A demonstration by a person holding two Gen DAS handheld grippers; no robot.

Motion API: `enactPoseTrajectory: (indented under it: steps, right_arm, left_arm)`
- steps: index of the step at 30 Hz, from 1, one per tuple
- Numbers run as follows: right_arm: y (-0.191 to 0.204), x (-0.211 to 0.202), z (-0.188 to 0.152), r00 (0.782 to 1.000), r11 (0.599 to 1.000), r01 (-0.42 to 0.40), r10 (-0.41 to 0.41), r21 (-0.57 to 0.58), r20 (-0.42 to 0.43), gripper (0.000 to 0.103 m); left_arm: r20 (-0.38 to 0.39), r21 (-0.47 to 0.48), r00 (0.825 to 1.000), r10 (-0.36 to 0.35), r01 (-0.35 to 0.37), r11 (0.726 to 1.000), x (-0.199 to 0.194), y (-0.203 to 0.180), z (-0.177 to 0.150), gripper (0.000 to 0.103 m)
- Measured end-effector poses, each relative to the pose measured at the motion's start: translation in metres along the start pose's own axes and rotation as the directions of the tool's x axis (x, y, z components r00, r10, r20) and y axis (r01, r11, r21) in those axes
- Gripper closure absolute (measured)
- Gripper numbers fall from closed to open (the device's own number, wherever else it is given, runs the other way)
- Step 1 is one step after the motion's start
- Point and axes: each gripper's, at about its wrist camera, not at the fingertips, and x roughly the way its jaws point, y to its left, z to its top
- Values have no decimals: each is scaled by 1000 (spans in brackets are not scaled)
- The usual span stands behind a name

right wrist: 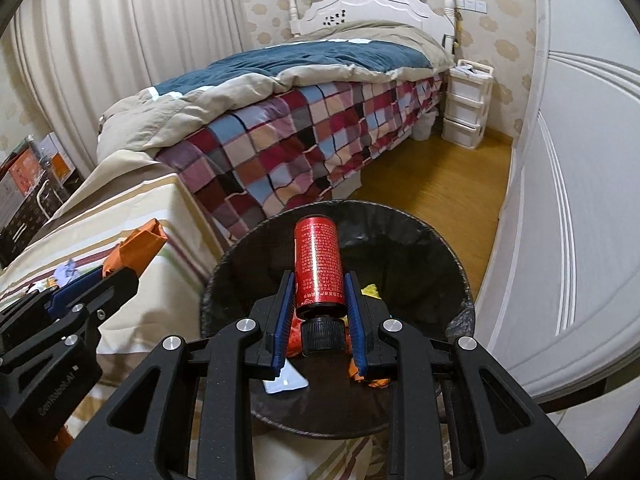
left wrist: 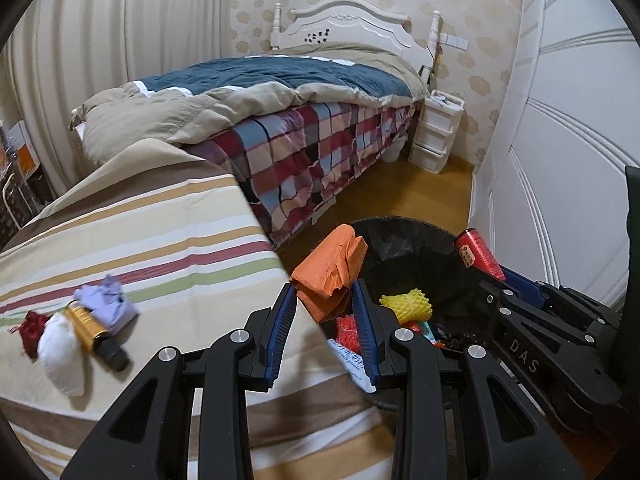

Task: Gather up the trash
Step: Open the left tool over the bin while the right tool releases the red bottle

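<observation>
In the left wrist view, the left gripper [left wrist: 325, 312] sits at lower centre, its blue pads clenched on a crumpled orange paper wad [left wrist: 329, 268] that sticks up past the fingertips, right at the edge where the striped desk [left wrist: 168, 216] meets the black-lined trash bin [left wrist: 404, 236]. Inside the bin lie a yellow foam net [left wrist: 407, 305], a red net and some wrappers. At lower left of that frame, on the desk cloth, the remaining litter is bunched together: a purple crumpled piece [left wrist: 107, 299], a gold bottle [left wrist: 94, 330] with a black cap, a white pouch [left wrist: 61, 348] and a dark red scrap [left wrist: 31, 330] (all touching or just beside one another).

In the right wrist view, the right gripper [right wrist: 319, 316] at lower centre grasps a red bottle [right wrist: 318, 266] by its lower body, black cap toward the camera, held over the open mouth of the bin. The left gripper with its orange wad shows at the left edge of this frame, over the desk.

Upper centre in both frames stands a bed [left wrist: 280, 120] with a checked cover, and a white drawer unit [left wrist: 436, 132] beside it on the wooden floor.
</observation>
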Motion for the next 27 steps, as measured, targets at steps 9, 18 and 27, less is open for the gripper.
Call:
enactPoseTrajectory:
  steps: [9, 18, 27]
  right_arm:
    - [-20, 16, 1, 1000, 999, 13, -12, 39, -17, 78]
    - [-28, 26, -1, 999, 998, 27, -26, 58, -25, 76]
    - [-28, 14, -2, 999, 996, 54, -54, 66, 4, 49]
  left_arm:
    - [-14, 43, 1000, 25, -24, 999, 18, -15, 5, 69]
    - [-35, 61, 998, 43, -41, 997, 26, -20, 3, 53]
    - [-5, 30, 998, 68, -67, 997, 12, -9, -1, 30]
